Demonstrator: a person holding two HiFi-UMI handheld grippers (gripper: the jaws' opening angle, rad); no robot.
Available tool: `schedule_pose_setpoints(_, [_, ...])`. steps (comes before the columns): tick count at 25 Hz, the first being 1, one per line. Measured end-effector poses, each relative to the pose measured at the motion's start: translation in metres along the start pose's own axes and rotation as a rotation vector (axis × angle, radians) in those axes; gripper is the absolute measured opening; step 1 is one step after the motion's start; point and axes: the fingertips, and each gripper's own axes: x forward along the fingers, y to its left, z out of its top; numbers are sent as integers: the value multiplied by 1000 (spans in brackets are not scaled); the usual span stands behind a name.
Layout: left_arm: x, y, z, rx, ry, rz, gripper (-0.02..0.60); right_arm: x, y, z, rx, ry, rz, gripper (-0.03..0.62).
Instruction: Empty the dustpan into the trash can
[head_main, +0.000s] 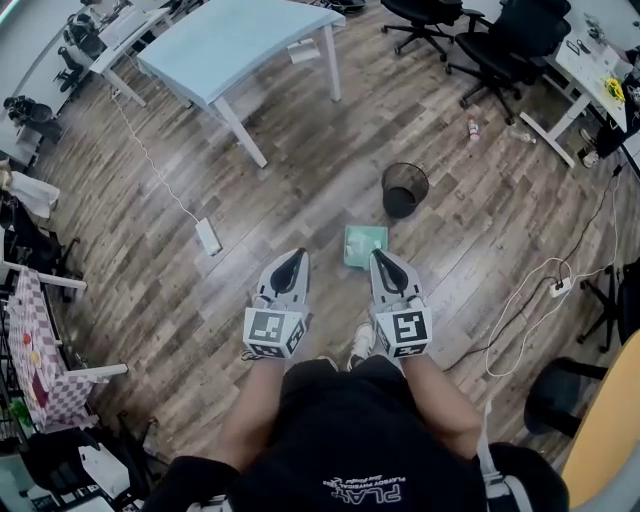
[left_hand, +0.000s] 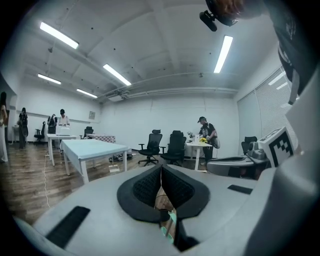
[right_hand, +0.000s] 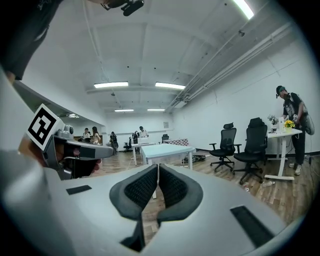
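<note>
A green dustpan (head_main: 365, 243) lies flat on the wood floor just ahead of me. A black mesh trash can (head_main: 404, 189) stands a little beyond it, to the right. My left gripper (head_main: 291, 257) hovers left of the dustpan and my right gripper (head_main: 385, 257) just off its near right corner; both are above the floor and touch nothing. In the left gripper view the pads (left_hand: 150, 186) meet with nothing between them, and a sliver of the dustpan (left_hand: 171, 218) shows below them. In the right gripper view the right gripper (right_hand: 158, 172) is shut and empty as well.
A light blue table (head_main: 235, 40) stands far left of the can, and black office chairs (head_main: 500, 35) are at the back right. On the floor lie a white power strip (head_main: 208, 236), cables (head_main: 540, 290) and a bottle (head_main: 472, 127). A person (left_hand: 206, 132) stands at a far desk.
</note>
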Motion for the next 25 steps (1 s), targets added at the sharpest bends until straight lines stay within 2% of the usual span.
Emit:
schedule_pose_setpoints(8, [31, 20, -7, -6, 30, -18, 23, 30, -12, -8, 5, 24, -16, 26])
schedule_pose_setpoints(13, [57, 44, -14, -4, 40, -65, 23, 57, -17, -13, -20, 51, -49, 26])
schedule_pose_setpoints(21, [116, 91, -3, 5, 33, -178, 23, 110, -27, -13, -42, 107, -157, 25])
schedule_pose_setpoints(25, [136, 103, -11, -12, 48, -236, 23, 122, -34, -22, -34, 137, -230, 25])
